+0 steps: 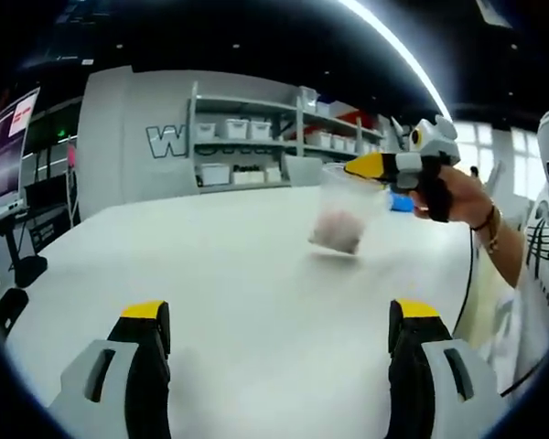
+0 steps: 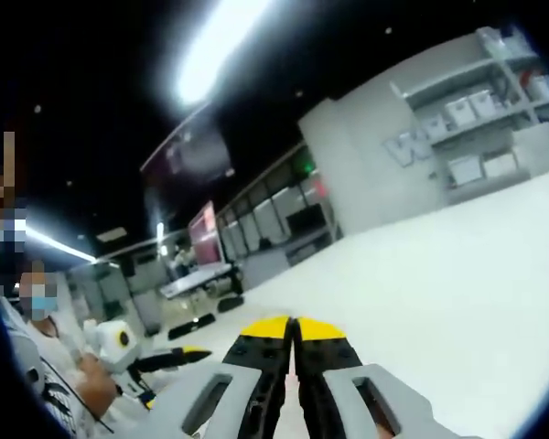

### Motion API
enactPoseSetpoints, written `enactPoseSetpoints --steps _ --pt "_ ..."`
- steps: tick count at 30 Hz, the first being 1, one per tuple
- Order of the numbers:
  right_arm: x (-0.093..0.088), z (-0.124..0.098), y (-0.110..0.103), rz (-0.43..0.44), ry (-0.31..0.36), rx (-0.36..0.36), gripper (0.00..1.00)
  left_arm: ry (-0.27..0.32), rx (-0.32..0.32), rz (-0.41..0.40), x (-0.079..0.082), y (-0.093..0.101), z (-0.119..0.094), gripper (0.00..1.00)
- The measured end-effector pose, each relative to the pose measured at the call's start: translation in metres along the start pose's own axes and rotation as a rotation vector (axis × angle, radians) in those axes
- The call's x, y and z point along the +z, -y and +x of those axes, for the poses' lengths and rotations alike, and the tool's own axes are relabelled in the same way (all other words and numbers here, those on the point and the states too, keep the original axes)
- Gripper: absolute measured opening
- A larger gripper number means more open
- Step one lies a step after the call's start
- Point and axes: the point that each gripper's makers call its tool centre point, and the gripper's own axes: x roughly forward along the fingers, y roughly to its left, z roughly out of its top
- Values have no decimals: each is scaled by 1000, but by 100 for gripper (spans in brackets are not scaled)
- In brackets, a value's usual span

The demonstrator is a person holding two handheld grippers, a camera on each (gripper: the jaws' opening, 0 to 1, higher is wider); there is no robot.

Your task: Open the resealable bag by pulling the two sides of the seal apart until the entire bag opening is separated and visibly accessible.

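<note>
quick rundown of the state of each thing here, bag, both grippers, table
bag: clear, something pale pink inside, hanging above the table from its top edge, blurred; seal state cannot be told
right hand-held gripper: jaws closed, pinching the bag's top edge
left hand-held gripper: jaws wide apart, holding nothing
table: white, bare under the bag
shelves: white bins on them

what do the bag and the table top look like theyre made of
bag: seemingly thin clear plastic film, since the shelves and table show through its upper part; motion blur leaves the finish open. Something pinkish sits in its lower part.
table top: smooth white surface with a soft, even sheen, possibly laminate; the exact material cannot be told.
</note>
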Motion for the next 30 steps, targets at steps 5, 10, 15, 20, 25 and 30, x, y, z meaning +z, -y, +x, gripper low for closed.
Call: enactPoseSetpoints --steps 5,10,15,20,25,30 --pt "2 5 1 -11 -7 -3 0 9 2 -4 1 -1 -1 98" --pt "10 10 0 -41 -5 -1 0 8 7 3 2 -3 -2 98" --pt "10 16 2 -61 -15 -7 0 12 11 3 3 -3 -4 98" --pt "10 19 5 -70 -28 -14 0 16 16 7 4 -5 -6 98" --pt "18 24 6 -79 -23 -18 0 20 18 11 6 -6 -7 98" --pt "20 28 5 -99 -29 -16 0 24 17 11 7 -5 -8 98"
